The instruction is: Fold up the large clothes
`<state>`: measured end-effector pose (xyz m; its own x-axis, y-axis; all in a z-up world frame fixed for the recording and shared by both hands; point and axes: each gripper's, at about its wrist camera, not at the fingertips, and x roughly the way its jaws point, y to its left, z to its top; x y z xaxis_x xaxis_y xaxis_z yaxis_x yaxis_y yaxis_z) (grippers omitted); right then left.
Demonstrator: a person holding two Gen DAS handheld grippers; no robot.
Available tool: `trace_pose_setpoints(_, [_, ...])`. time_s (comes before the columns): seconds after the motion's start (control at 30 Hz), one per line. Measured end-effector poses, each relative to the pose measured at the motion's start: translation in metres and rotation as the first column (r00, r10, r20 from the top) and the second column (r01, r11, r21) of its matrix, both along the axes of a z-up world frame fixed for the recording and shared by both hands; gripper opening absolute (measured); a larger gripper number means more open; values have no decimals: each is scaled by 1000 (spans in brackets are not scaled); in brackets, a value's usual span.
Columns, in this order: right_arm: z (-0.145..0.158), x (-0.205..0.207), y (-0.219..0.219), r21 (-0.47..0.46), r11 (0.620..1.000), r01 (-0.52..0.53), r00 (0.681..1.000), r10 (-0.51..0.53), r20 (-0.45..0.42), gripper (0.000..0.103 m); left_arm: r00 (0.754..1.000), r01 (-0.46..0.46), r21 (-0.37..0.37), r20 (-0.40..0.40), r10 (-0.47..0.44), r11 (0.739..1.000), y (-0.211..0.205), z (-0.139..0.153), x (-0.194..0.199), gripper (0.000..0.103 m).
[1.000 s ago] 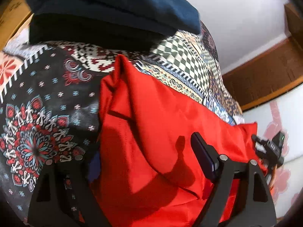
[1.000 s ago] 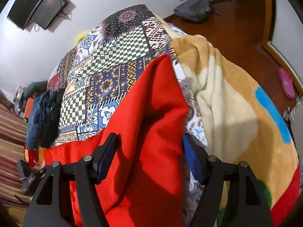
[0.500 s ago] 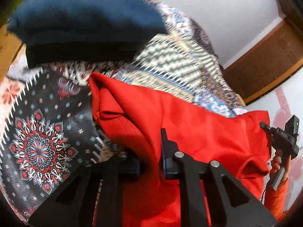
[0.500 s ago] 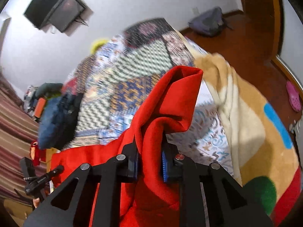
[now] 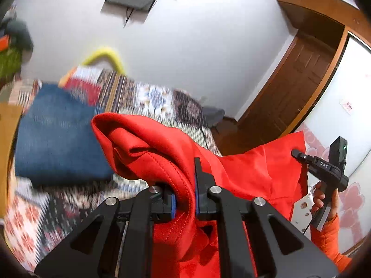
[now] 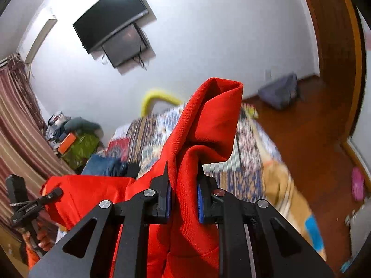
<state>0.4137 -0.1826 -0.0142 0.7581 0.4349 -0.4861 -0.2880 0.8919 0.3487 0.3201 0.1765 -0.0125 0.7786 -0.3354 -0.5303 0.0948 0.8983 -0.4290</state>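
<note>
Bed (image 5: 148, 97), patterned patchwork cover, runs away from both cameras toward a white wall; heavily blurred.

Red garment (image 5: 250, 171), large, held up off the bed and stretched between the two tools. One bunched end with a stitched hem shows in the left wrist view, the other bunched end (image 6: 208, 125) rises in the right wrist view.

Folded blue clothing (image 5: 58, 139) lies on the bed, left of the red cloth.

Dark screen (image 6: 111, 18) on the wall above the bed's far end. Grey bag (image 6: 278, 90) on the wooden floor by the wall.

Left hand-held gripper (image 5: 184, 197): jaws just closed in, pads pinching a thick fold of the red garment.

Right hand-held gripper (image 6: 183, 199): jaws likewise just closed, clamped on the garment's other end. Its handle is also seen at the right edge of the left view, in a hand (image 5: 321, 197) with an orange sleeve.
</note>
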Motion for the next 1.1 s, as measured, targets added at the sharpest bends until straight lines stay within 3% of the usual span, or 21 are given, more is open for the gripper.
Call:
trace_pose_setpoints(0.1, [-5, 27, 5, -7, 1000, 21, 1000, -21, -8, 15, 1000, -27, 71, 9, 27, 997, -2, 1, 28, 10])
trace_pose_setpoints(0.17, [-23, 49, 7, -23, 999, 48, 998, -49, -42, 15, 998, -45, 96, -29, 48, 994, 1, -15, 55, 10])
trace_pose_setpoints(0.27, [-52, 76, 12, -76, 996, 54, 993, -61, -105, 15, 988, -59, 123, -136, 76, 991, 6, -62, 97, 10])
trace_pose_setpoints(0.43, [-120, 119, 23, -229, 973, 41, 972, -92, -216, 15, 941, -45, 182, -321, 103, 982, 14, -145, 152, 11])
trace_pose_setpoints(0.53, [-142, 130, 23, -270, 961, 56, 964, -122, -236, 15, 933, -42, 232, -340, 122, 972, 10, -167, 168, 11])
trace_pose_setpoints(0.63, [-152, 139, 16, -283, 955, 87, 959, -158, -237, 15, 943, -28, 328, -306, 134, 944, -3, -165, 171, 17])
trace_pose_setpoints(0.8, [-151, 145, -6, -208, 972, 105, 919, -175, -354, 16, 942, 4, 435, -304, 143, 900, -13, -164, 176, 28])
trace_pose_setpoints(0.87, [-146, 138, -9, -220, 970, 104, 913, -181, -366, 16, 937, -11, 424, -311, 157, 905, -10, -158, 171, 33])
trace_pose_setpoints(0.97, [-134, 121, -11, -246, 966, 85, 922, -170, -348, 17, 937, -53, 404, -296, 185, 913, -6, -145, 158, 51])
trace_pose_setpoints(1.1, [-115, 91, -16, -250, 967, 58, 937, -139, -321, 36, 946, -71, 408, -262, 191, 910, -5, -122, 130, 55])
